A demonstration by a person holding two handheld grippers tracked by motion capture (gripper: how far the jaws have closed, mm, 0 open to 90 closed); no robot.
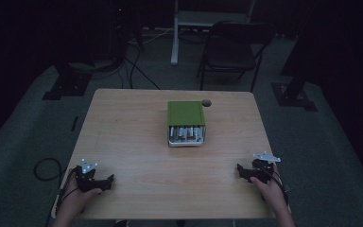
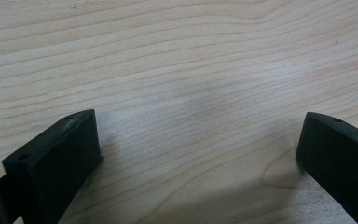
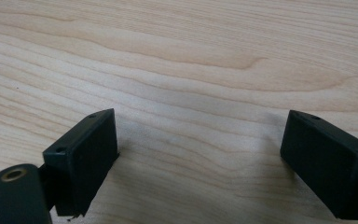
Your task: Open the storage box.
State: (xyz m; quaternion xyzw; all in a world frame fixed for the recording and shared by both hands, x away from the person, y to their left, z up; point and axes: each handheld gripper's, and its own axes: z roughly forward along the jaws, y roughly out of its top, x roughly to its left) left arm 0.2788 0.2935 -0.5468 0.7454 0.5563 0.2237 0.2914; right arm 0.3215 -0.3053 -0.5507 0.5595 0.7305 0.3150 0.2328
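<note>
At the near edge of the wooden surface, your left tongs and right tongs both rest spread wide with nothing between them, each gripper view showing bare wood grain between its two black jaws. Your target looks to be the green box lying at the middle of the surface, well apart from both hands, its near end open on a metal tray packed with what look like small cylinders, too dim to name. Bring both hands forward together; I'd steady the green cover with one while the other takes the tray's near lip squarely. Beyond the box, a small dark round object sits just beside its far right corner; avoid nudging it.
</note>
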